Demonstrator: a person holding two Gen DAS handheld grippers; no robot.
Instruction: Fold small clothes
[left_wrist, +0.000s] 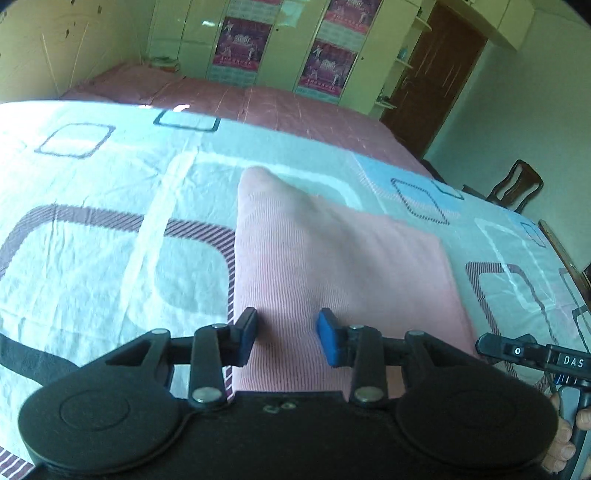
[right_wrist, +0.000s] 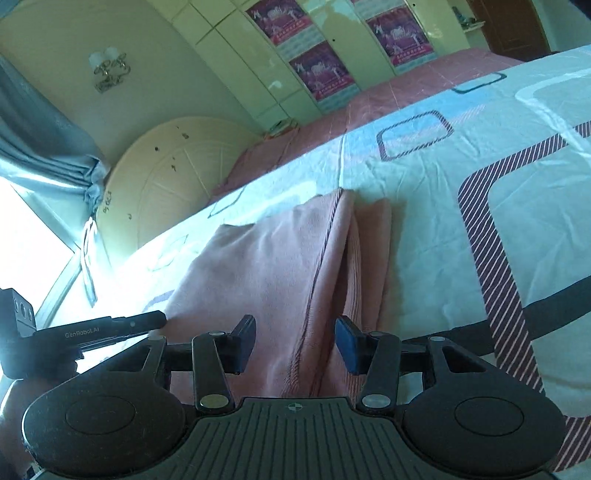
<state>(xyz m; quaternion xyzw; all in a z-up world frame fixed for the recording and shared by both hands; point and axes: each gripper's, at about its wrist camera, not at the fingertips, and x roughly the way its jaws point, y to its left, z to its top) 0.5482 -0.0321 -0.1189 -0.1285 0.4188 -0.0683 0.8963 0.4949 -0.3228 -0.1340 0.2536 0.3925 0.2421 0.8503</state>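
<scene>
A pink ribbed garment (left_wrist: 332, 251) lies folded on the patterned bed sheet (left_wrist: 110, 177), one corner peaked up at its far end. My left gripper (left_wrist: 289, 338) hovers over its near edge with the jaws apart; the cloth shows flat beneath the gap and no pad pinches it. In the right wrist view the same garment (right_wrist: 266, 258) shows stacked folded layers with a seam down the middle. My right gripper (right_wrist: 295, 345) stands open over its near end, nothing clamped. Each view catches the other gripper's body at its edge: the right one (left_wrist: 532, 354) and the left one (right_wrist: 92, 332).
The sheet (right_wrist: 461, 184) spreads wide around the garment. Beyond it lie a pink bedspread (left_wrist: 258, 107), a wardrobe with posters (left_wrist: 240, 44) and a brown door (left_wrist: 436, 74). A wooden chair (left_wrist: 517, 184) stands off the bed's right side; headboard (right_wrist: 166, 173) and curtain (right_wrist: 37, 147) flank the other end.
</scene>
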